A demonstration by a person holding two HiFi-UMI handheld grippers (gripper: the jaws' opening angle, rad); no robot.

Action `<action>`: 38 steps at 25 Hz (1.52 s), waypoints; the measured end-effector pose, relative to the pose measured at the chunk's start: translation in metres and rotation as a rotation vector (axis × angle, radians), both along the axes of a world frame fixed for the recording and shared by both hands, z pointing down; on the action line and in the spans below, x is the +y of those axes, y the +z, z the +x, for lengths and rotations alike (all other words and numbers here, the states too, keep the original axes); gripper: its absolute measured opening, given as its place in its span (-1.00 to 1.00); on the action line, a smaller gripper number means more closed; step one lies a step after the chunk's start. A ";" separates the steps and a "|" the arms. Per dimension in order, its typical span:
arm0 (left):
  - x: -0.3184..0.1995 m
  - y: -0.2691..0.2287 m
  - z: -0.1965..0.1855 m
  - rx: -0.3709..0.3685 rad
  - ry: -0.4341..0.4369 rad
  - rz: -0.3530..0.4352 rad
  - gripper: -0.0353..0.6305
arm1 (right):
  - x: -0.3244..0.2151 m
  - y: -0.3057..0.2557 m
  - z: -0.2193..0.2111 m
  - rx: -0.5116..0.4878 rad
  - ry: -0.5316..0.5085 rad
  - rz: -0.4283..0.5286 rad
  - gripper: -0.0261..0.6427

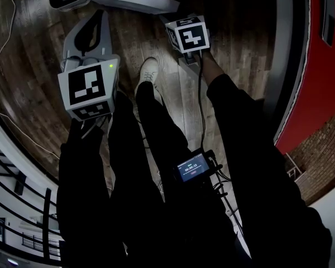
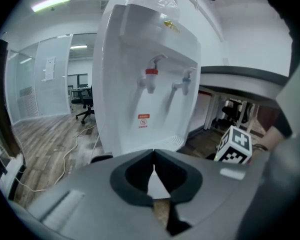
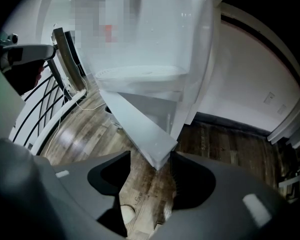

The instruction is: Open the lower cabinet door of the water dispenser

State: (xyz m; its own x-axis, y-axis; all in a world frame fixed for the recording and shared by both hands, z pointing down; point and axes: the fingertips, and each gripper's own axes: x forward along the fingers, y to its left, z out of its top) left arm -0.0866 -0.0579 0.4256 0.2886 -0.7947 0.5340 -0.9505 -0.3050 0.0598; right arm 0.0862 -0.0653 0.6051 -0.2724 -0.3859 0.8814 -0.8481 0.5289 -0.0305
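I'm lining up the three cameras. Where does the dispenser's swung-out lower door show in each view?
Head view: the lower door, a pale slab along the top edge, middle.
Left gripper view: not clearly in it; the left gripper covers everything below the drip tray.
Right gripper view: the door slants down the centre, its corner between the right gripper's open jaws.
Shared landmark: the dispenser's white body.

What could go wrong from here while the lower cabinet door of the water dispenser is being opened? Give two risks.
1. The right gripper has its jaws apart with only the corner of the cabinet door between them, so the door may slip free.
2. A cable trails across the floor beside the water dispenser; a step could snag it.
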 end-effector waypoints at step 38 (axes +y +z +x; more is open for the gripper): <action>-0.021 0.085 0.075 0.031 0.213 -0.170 -0.64 | 0.051 0.015 -0.001 -0.072 0.073 -0.073 -0.24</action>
State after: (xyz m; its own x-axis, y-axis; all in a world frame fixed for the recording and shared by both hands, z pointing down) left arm -0.0117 -0.0791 0.5108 0.4583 -0.6139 0.6427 -0.8627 -0.4813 0.1555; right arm 0.0851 -0.0146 0.6206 -0.3097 -0.3428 0.8869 -0.8787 0.4597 -0.1291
